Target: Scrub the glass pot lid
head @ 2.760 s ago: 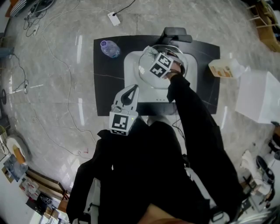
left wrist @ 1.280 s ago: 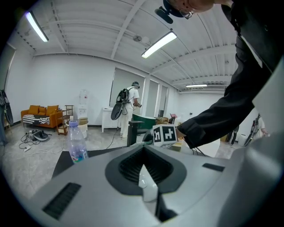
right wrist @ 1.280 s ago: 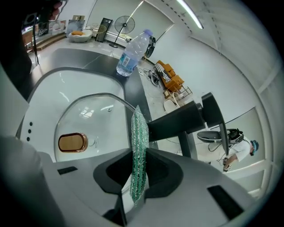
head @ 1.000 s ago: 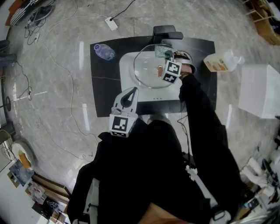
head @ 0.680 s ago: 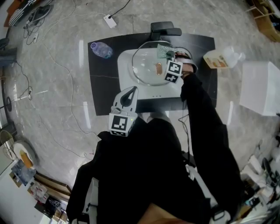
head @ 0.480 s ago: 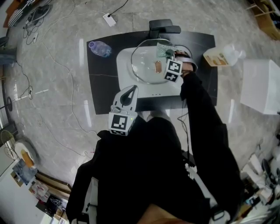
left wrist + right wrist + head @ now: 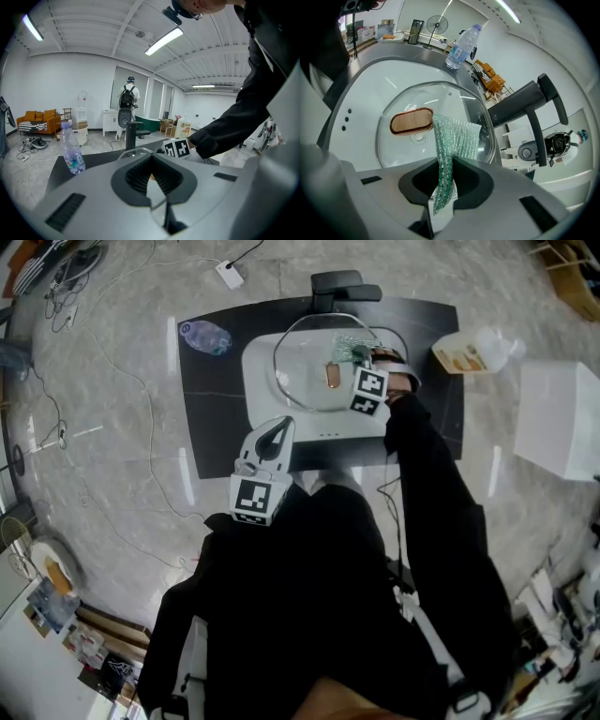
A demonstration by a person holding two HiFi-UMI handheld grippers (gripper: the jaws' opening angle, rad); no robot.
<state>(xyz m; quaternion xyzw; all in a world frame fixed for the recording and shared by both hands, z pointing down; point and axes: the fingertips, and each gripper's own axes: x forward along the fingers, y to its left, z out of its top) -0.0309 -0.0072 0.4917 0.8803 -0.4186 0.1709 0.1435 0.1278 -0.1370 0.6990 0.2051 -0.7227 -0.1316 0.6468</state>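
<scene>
The glass pot lid (image 7: 305, 367) lies flat in the white sink (image 7: 262, 413), its wooden handle (image 7: 331, 376) facing up. My right gripper (image 7: 361, 367) is at the lid's right side, shut on a green mesh scrub cloth (image 7: 351, 348). In the right gripper view the cloth (image 7: 457, 138) hangs from my right gripper (image 7: 444, 185) onto the lid (image 7: 417, 145), beside the handle (image 7: 411, 120). My left gripper (image 7: 277, 430) is shut and holds nothing, near the sink's front edge. In its own view the left gripper (image 7: 152, 180) points toward the faucet.
A black faucet (image 7: 342, 285) stands behind the sink on the black counter (image 7: 211, 399). A plastic water bottle (image 7: 204, 336) lies at the back left and a soap bottle (image 7: 473, 348) at the right. A white box (image 7: 558, 418) and floor cables (image 7: 122, 362) surround the counter.
The right gripper has carried the cloth from the lid's middle to its right side. The left gripper has stayed by the sink's front edge.
</scene>
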